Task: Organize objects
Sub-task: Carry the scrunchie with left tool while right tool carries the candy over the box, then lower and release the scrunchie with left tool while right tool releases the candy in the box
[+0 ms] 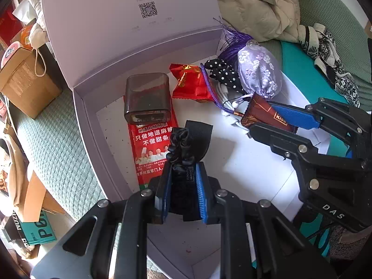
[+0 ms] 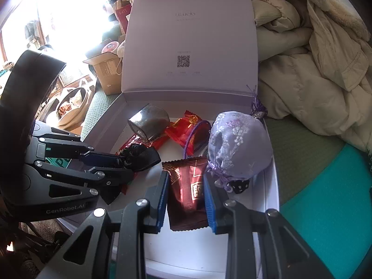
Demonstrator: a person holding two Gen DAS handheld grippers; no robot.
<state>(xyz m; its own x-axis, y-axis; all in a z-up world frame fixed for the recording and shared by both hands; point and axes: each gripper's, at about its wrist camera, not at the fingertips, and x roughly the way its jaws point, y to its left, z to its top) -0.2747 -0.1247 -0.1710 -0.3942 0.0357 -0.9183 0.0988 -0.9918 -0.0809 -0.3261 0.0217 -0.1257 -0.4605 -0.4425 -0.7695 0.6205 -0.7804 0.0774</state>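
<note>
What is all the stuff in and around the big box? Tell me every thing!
box: one, pale lilac, lid up, on the green cover.
clear tub: one, smoky brown, inside the box at the back left.
long red packet: one, red, flat under the tub.
red candy: one, red and gold, back middle.
purple cord: one, beside the candy.
dotted cloth: one, black with white dots, by the pouch.
flowery pouch: one, lilac, at the right side of the box.
white cable: one, beneath the pouch.
coat: one, beige, right of the box.
cardboard box: one, brown, left.
black bow: one, in the left gripper.
brown sachet: one, in the right gripper.
</note>
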